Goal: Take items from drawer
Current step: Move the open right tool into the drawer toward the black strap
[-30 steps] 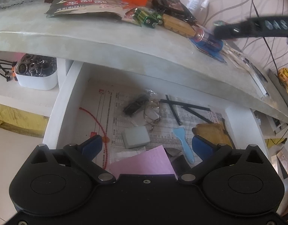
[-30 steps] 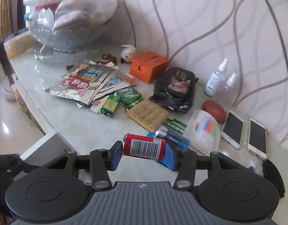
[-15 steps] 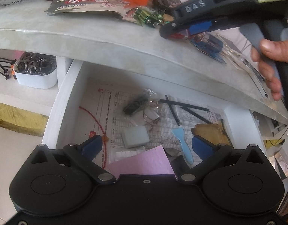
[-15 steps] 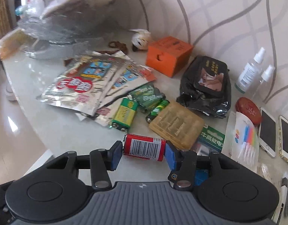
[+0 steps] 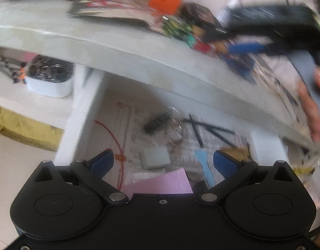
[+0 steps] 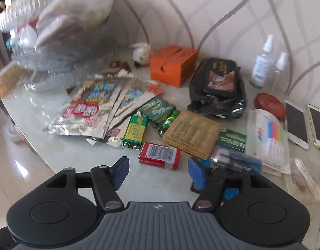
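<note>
1. The right gripper (image 6: 158, 171) was angled down over the pale marble tabletop (image 6: 62, 154), its jaws opening with nothing clamped.
2. The red barcoded rectangular battery (image 6: 159, 155) was seen lying on the tabletop, just ahead of the blue pads (image 6: 120, 171).
3. The left gripper (image 5: 162, 162) was held, jaws apart and empty, above the open white drawer (image 5: 76, 125).

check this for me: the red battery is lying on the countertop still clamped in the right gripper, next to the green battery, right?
Not clamped. The right wrist view shows the red battery lying free on the countertop, clear of both pads, as the right gripper opens its jaws. The rest holds: it lies beside the green battery.
</note>
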Demonstrator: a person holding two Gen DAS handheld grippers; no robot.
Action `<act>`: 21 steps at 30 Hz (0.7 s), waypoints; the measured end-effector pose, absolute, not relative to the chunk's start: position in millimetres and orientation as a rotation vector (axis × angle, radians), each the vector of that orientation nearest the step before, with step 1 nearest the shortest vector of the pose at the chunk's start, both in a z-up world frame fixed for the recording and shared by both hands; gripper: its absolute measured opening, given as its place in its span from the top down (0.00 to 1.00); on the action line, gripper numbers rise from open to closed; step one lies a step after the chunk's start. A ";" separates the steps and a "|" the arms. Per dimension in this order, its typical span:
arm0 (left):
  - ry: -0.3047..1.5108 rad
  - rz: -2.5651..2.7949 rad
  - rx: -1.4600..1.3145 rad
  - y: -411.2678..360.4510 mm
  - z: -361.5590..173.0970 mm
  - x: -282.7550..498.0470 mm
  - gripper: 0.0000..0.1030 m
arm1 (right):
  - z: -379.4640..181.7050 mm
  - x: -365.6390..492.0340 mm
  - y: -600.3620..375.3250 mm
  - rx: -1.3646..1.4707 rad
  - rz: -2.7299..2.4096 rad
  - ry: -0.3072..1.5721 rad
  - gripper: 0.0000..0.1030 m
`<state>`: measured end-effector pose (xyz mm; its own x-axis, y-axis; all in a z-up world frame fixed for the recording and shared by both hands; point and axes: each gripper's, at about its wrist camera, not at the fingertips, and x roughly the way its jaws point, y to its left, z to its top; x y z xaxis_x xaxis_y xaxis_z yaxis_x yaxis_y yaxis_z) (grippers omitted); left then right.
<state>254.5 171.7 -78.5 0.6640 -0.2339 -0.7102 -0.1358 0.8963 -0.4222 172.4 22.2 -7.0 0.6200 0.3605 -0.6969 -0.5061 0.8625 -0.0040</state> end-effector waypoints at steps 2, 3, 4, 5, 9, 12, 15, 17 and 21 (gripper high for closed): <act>0.848 -0.039 -0.513 178.8 -79.7 254.7 0.00 | -2.2 157.1 10.6 -0.156 0.529 0.724 0.36; 0.847 -0.032 -0.526 181.2 -80.0 254.8 0.00 | -0.1 149.6 0.9 -0.131 0.549 0.709 0.36; 0.846 -0.031 -0.526 181.6 -79.6 254.6 0.00 | 0.7 141.6 -9.4 -0.118 0.562 0.698 0.36; 0.844 -0.029 -0.526 182.1 -79.3 254.5 0.00 | 1.1 133.5 -19.5 -0.108 0.573 0.688 0.37; 0.851 -0.013 -0.504 179.2 -77.8 255.6 0.00 | -6.6 107.1 -54.4 -0.128 0.597 0.696 0.39; 0.862 0.002 -0.479 175.6 -76.5 256.2 0.00 | -29.6 94.5 -71.7 -0.186 0.611 0.807 0.41; 0.887 0.001 -0.452 171.3 -76.9 259.4 0.00 | -64.6 88.3 -70.3 -0.263 0.644 0.941 0.49; 0.900 -0.011 -0.435 167.9 -76.6 261.3 0.00 | -84.9 84.9 -62.3 -0.317 0.666 1.000 0.52; 0.870 -0.032 -0.377 160.9 -67.5 262.7 0.00 | -104.8 79.5 -44.6 -0.416 0.705 1.022 0.52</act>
<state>262.7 160.9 -67.5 0.6490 -0.1789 -0.7395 -0.1248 0.9338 -0.3354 79.5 -44.6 -104.8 0.3333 0.3358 -0.8810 -0.7038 0.7104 0.0045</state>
